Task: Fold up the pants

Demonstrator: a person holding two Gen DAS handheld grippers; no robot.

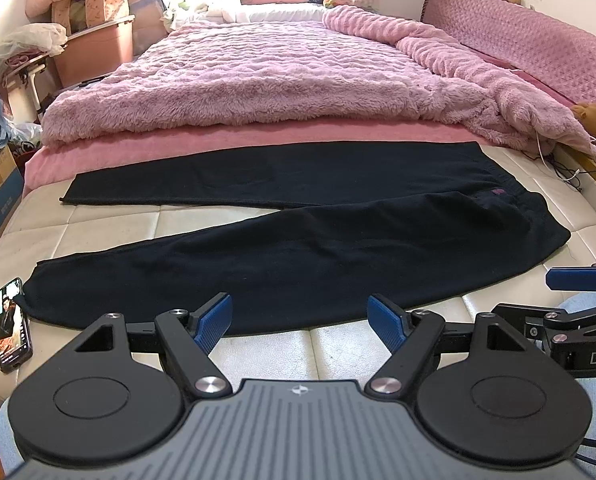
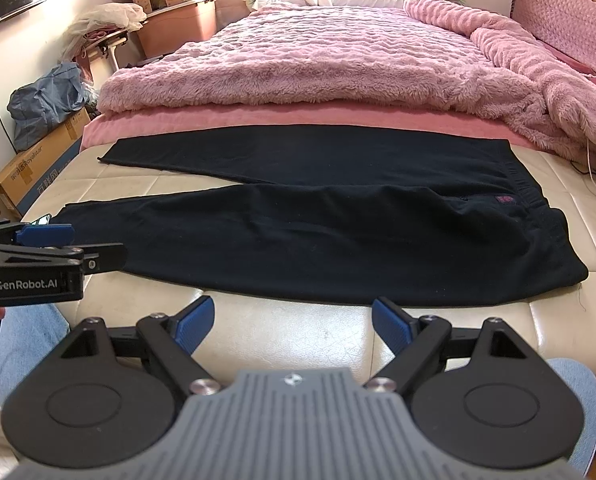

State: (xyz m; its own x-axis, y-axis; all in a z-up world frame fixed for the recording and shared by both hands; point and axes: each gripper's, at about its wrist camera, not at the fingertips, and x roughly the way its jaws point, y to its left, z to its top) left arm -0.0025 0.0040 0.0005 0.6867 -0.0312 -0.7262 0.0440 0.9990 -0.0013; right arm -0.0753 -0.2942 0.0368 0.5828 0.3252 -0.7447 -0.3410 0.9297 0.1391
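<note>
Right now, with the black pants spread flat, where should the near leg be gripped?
Take the near leg at its cuff end by the phone, coming from the near bed edge with the open left hand-held gripper; that free edge lifts over the far leg.

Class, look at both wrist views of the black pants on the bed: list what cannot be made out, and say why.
- Small pink label on the pants: too small to read in either view.
- Phone screen: left wrist view, too small and angled.
- Right hand-held gripper seen from the left wrist view: cut off by the right edge.
- Left hand-held gripper seen from the right wrist view: cut off by the left edge.
</note>
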